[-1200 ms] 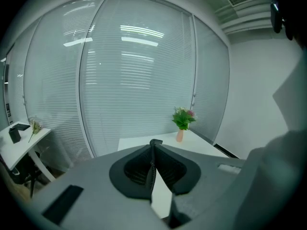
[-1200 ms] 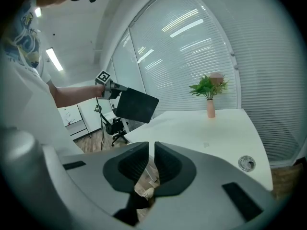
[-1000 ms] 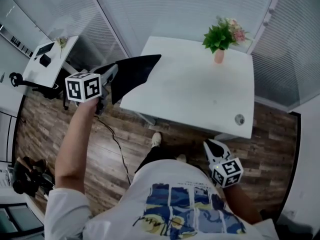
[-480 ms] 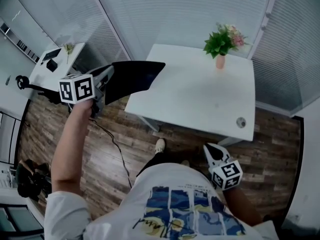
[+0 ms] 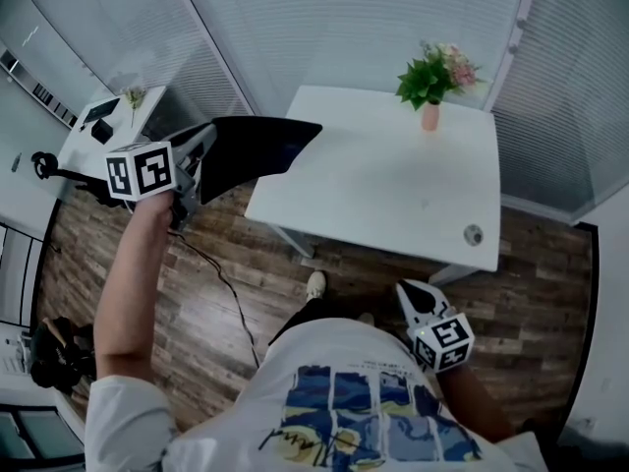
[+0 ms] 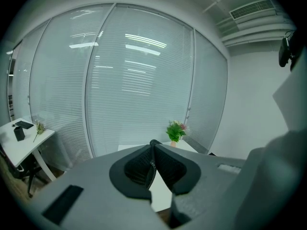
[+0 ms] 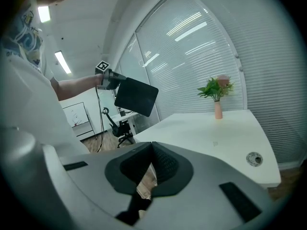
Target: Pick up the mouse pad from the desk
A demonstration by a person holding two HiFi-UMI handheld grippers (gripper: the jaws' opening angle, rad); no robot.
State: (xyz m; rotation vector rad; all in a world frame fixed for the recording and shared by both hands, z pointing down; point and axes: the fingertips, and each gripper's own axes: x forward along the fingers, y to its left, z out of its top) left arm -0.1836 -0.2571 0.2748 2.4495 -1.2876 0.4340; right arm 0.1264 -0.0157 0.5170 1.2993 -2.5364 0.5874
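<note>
The black mouse pad (image 5: pixel 251 150) hangs in the air off the left edge of the white desk (image 5: pixel 393 185), clear of its top. My left gripper (image 5: pixel 197 160) is shut on the pad's near left edge. In the left gripper view the pad shows only as a thin dark edge (image 6: pixel 152 169) between the closed pads. From the right gripper view the pad (image 7: pixel 136 96) and my left gripper (image 7: pixel 112 80) appear raised at the left. My right gripper (image 5: pixel 413 298) is shut and empty, low by the desk's front edge, near my body.
A potted plant in a pink vase (image 5: pixel 430 82) stands at the desk's far right. A round cable grommet (image 5: pixel 473 233) sits near the front right corner. A second white desk (image 5: pixel 108 116) and an office chair (image 5: pixel 59 165) are at the left. A cable (image 5: pixel 226 283) trails over the wooden floor.
My left gripper has risen and drifted left with the mouse pad, which now lies flatter and clear of the desk. My right gripper has stayed in place.
</note>
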